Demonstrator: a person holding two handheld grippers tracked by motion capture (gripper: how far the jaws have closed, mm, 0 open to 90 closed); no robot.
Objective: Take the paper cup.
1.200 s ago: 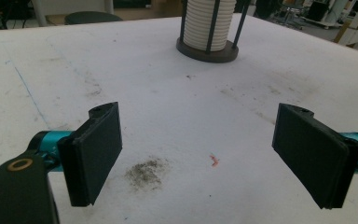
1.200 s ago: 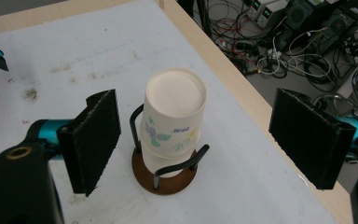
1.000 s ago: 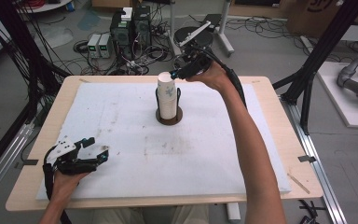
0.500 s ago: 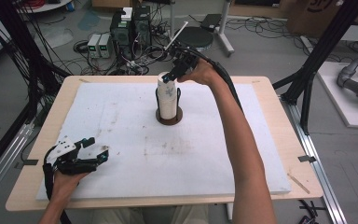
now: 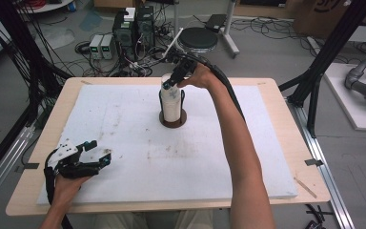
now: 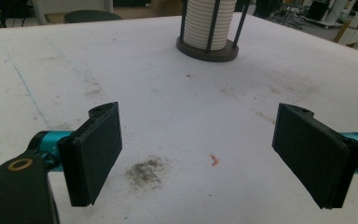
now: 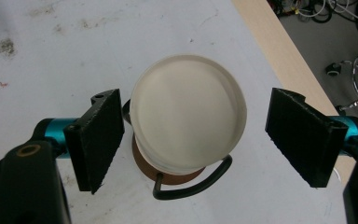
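Near the far middle of the white foam mat [image 5: 124,133], a stack of white paper cups [image 5: 171,98] stands upright in a holder: a round brown base [image 5: 173,124] with thin dark rods rising along the sides of the stack. From the left gripper view the stack [image 6: 211,23] shows ribbed rims packed close, rods on either flank, base flat on the mat.

Right gripper [image 5: 170,85] held over the top of the stack, pointing down at it, the person's right forearm [image 5: 238,143] stretched across the table. Right gripper view looks straight down into the mouth of the top cup [image 7: 189,112]; jaws spread, one on each side of the rim, a clear gap on the right side, the left pad [image 7: 98,137] close to the rim but apart from it as far as I can tell. Jaws have just been closing in a little, cup between them, no grip.

Left gripper [image 5: 93,160] low at the near left corner of the mat, held level in the left hand [image 5: 69,183], well apart from the stack. Its jaws stand spread, nothing between them; stained mat beneath, one dark smudge [image 6: 147,170] and a small red fleck [image 6: 213,159] just ahead of the pads.

Wooden table [image 5: 286,124] edge bare around the mat.
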